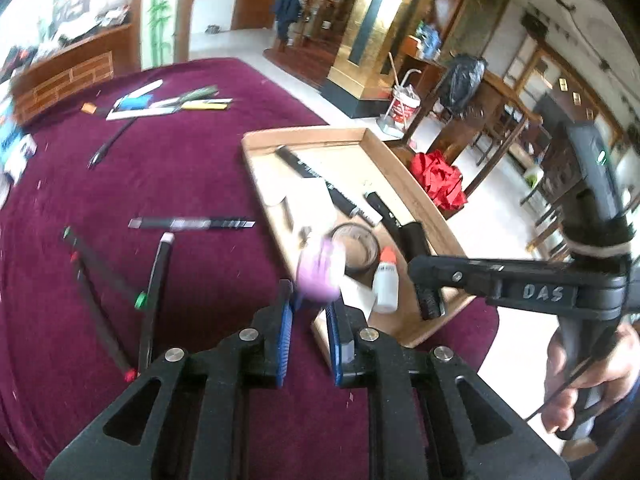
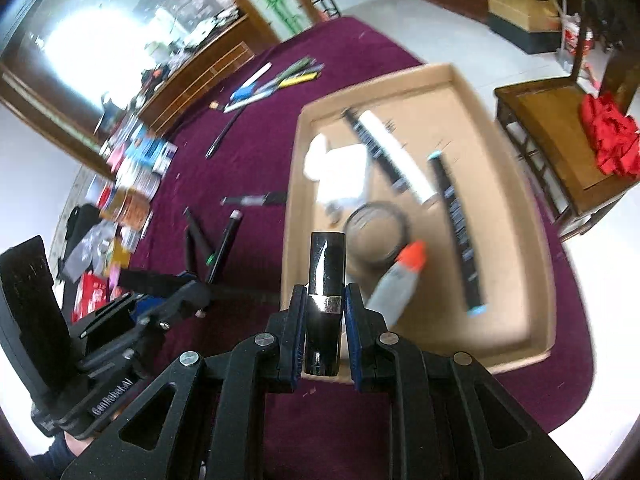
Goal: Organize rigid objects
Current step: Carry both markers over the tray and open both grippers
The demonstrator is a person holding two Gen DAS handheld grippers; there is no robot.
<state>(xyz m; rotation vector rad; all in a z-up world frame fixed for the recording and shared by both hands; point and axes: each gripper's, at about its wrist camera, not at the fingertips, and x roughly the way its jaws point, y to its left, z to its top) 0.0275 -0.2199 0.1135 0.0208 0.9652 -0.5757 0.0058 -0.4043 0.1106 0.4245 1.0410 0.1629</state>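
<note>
Surface: round table under a maroon cloth (image 1: 192,184); no desk here, so places go by the table and the tray.
Tray: shallow tan cardboard tray (image 2: 516,208) at the table's near edge, just beside a wooden chair (image 2: 560,128).
Tray contents: two long black sticks, a white card, a glass jar (image 2: 378,236), a white bottle with an orange cap (image 2: 394,280).
Left gripper (image 1: 310,304): jaws nearly closed, nipping a small lilac object (image 1: 320,270) at the pad tips; blurred, possibly a round eraser or tape roll. It hangs over the tray's near corner.
Right gripper (image 2: 324,312): jaws nearly closed on a glossy black tube with a gold band (image 2: 325,280), held upright along the fingers, over the tray's near edge.
Still loose on the cloth: black pens with green and red ends (image 1: 120,280), a black-and-white strip (image 1: 192,223), and a pen cluster (image 1: 168,102) towards the far edge.
Step in hand: judged to be carrying both items to the tray for set-down.
Doing it well: lower each piece to the tray floor before opening; aim for bare cardboard near the near wall, clear of the jar and bottle; lay the tube flat alongside the sticks so it cannot roll.
Risk: the lilac object sits at the very pad tips and could slip if swung fast.
</note>
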